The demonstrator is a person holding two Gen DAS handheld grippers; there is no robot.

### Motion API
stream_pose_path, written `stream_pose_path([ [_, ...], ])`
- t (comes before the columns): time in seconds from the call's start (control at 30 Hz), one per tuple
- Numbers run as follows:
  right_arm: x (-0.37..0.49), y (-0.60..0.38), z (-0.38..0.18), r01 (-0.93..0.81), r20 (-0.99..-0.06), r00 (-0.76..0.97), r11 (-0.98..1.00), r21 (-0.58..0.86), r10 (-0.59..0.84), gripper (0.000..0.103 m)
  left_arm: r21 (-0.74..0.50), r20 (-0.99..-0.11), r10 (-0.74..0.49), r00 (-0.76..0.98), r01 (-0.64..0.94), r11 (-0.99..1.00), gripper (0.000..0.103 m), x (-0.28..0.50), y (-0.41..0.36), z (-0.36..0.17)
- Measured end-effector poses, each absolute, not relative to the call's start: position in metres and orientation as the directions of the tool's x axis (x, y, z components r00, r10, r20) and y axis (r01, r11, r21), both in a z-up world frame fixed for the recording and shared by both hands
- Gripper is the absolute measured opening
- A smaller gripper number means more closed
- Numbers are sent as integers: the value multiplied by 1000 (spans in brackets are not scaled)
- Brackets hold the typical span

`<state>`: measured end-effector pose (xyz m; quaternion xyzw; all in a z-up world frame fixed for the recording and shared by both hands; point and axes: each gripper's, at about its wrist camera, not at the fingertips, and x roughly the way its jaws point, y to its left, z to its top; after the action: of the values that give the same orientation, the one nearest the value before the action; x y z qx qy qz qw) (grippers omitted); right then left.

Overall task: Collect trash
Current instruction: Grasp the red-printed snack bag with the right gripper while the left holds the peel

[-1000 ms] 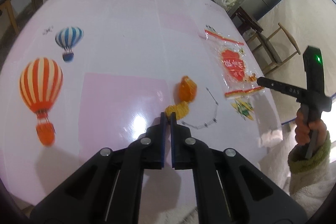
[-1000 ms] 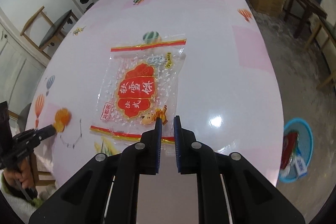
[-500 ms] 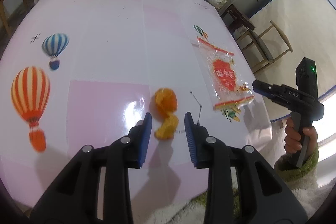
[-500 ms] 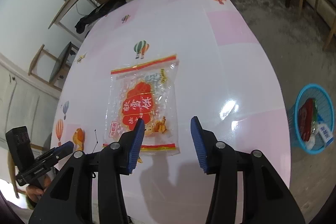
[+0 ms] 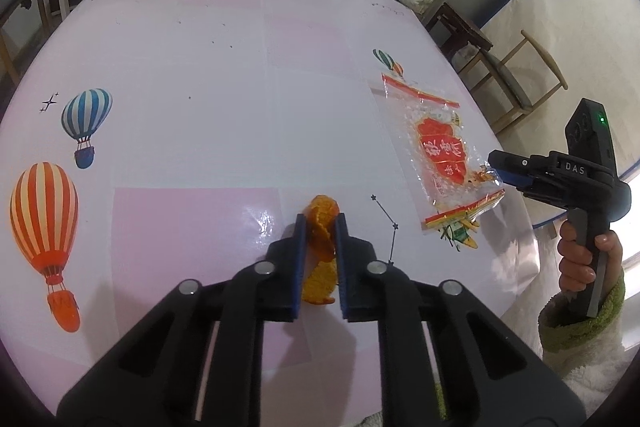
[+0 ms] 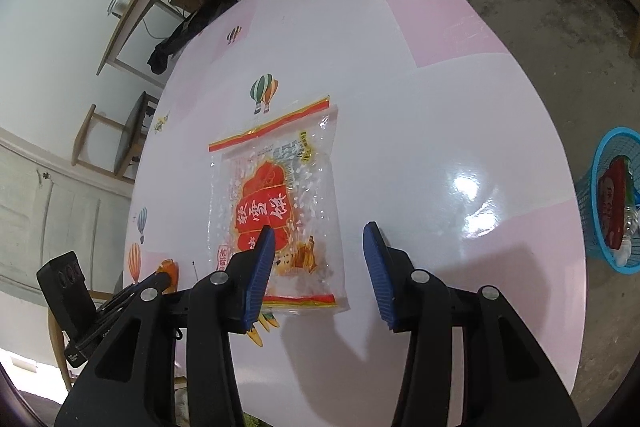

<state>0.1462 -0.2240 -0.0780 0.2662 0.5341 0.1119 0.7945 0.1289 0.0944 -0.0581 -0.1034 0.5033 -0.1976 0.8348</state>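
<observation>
1. In the left wrist view, a pink tablecloth (image 5: pixel 192 131) printed with hot-air balloons covers the table; a striped orange balloon print (image 5: pixel 44 223) sits at nine o'clock from the left gripper (image 5: pixel 321 227).
2. The left gripper's jaws have just been closing and now stand nearly together, with a piece of orange peel (image 5: pixel 322 223) between the blue pads. The pads press on the peel's upper curl at both sides; its lower part lies on the cloth, showing in the gap nearer the camera.
3. At two o'clock from the left gripper, well apart from the peel, lies an empty clear snack bag (image 5: pixel 444 155) with a red label, flat on the cloth near the table's right edge.
4. At three o'clock, the right gripper (image 5: pixel 500 167) is held by a hand (image 5: pixel 580 255) in a fleecy green-cuffed sleeve, its tip at the bag's near corner.
5. In the right wrist view, the right gripper (image 6: pixel 318 239) stands partly open and holds nothing. The snack bag (image 6: pixel 276 203) lies under and beyond it at eleven o'clock: the left pad overlaps the red label, the right pad stands over bare cloth just past the bag's right edge.
6. At three o'clock, on the floor beside the table, a blue basket (image 6: pixel 592 195) holds wrappers.
</observation>
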Motion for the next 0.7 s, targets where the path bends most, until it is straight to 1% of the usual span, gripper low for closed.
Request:
stream_pose_path([
  [0.17,150,-225,-80,106,-779,402,821,561,480,45,-399,-765,-471,439,252,882,9,131,92,-48],
  [0.37,151,-221,-86,97,-745,392,781,618,541,45,-415,-721,-535,440,343,843,9,139,63,-35],
  [0.5,152,-218,-87,96,-731,386,763,639,563,45,-402,-735,-543,406,384,831,9,145,40,-41],
  [0.7,152,-216,-93,101,-689,362,709,698,627,45,-390,-770,-530,355,395,832,8,146,22,-56],
])
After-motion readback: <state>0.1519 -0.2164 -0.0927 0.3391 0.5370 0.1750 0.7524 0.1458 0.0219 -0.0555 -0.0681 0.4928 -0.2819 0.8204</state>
